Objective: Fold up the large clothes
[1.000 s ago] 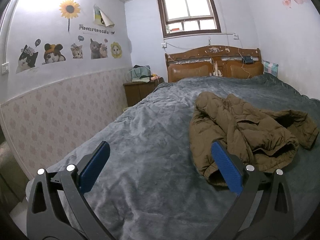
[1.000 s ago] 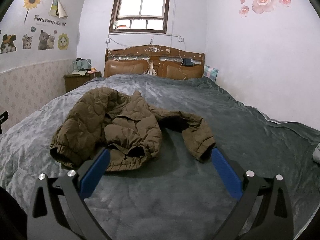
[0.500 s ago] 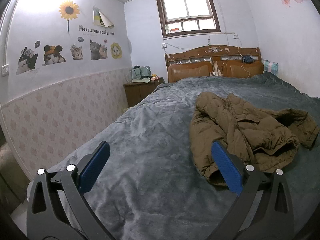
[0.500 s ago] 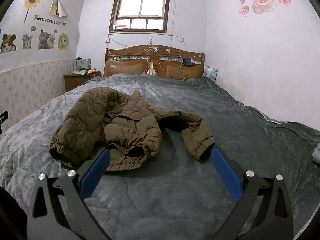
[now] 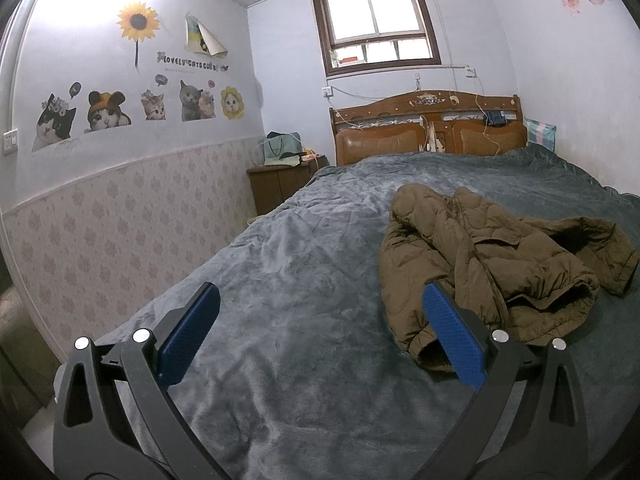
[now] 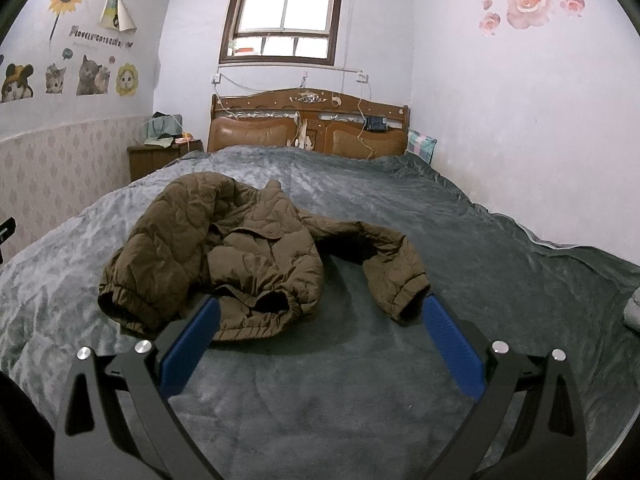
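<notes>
Lying crumpled on grey blanket (image 6: pixel 500 248): brown jacket (image 6: pixel 248 248). L gripper (image 5: pixel 320 312) & R gripper (image 6: pixel 320 316) both released, nothing grasped.

The left black plastic two-finger gripper (image 5: pixel 320 334) carries ribbed blue rectangular pads (image 5: pixel 454 338) (silver round screws (image 5: pixel 499 335) behind them); the right black plastic two-finger gripper (image 6: pixel 320 336) looks identical.

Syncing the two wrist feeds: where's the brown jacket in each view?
Left wrist: the brown jacket lies crumpled right of centre on the grey blanket, partly behind the gripper's right finger.
Right wrist: the jacket lies centre-left, one sleeve cuff reaching right, near the right finger.
Shared landmark: the wooden headboard under the window, at the far end of the bed in both.
</notes>
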`<state>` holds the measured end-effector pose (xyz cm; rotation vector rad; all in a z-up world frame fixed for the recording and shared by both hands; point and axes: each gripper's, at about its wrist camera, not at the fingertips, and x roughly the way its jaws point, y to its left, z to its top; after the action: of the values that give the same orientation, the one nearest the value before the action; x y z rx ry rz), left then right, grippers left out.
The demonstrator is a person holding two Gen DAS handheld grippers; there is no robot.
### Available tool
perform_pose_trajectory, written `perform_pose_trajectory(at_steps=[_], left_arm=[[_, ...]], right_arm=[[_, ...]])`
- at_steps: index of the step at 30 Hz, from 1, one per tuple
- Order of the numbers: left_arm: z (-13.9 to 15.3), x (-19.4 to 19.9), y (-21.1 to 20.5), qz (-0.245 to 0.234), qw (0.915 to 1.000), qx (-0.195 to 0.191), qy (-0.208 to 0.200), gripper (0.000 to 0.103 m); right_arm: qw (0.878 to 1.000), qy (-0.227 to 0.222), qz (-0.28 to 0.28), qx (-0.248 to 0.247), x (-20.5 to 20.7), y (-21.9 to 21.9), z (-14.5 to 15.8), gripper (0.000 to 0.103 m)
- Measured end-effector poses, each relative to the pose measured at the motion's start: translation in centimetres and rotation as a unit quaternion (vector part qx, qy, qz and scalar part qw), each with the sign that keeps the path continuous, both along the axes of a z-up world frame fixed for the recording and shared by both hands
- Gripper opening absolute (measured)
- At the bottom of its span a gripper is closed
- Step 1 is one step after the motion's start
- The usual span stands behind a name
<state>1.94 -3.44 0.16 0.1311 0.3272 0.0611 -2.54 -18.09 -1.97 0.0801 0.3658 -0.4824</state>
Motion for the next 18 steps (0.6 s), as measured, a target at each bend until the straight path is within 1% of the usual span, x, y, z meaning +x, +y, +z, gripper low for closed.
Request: perform_pose_trajectory(at_steps=[18], left_arm=[[-0.09, 0.22, 0.03, -0.001, 1.0, 0.004, 0.001, 0.1]], right_arm=[[1.0, 0.001, 0.0, -0.001, 0.03, 0.08, -0.02, 0.101]])
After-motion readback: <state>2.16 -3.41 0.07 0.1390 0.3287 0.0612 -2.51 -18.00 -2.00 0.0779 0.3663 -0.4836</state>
